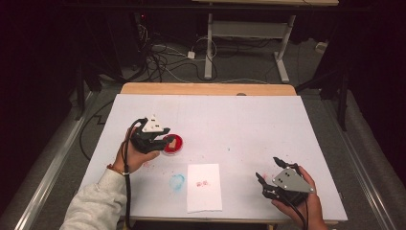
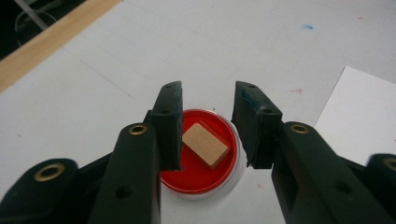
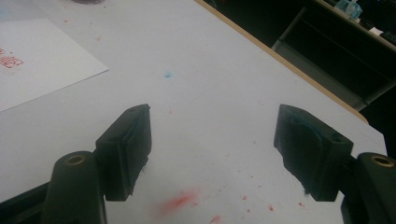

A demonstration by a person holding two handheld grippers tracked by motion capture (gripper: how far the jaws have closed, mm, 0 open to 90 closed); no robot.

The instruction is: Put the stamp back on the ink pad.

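On the white tabletop a sheet of paper lies at six o'clock, a small red stamp mark printed on it, and a blue smear sits just beside the sheet at its nine o'clock. Red specks dot the surface near the right tool, whose jaws stand wide apart over bare tabletop, holding nothing. Over at nine o'clock, the left tool hangs above the round red ink pad. A tan wooden block rests tilted on the red. The jaws are partly open, flanking the block; whether either one touches it, I cannot tell.
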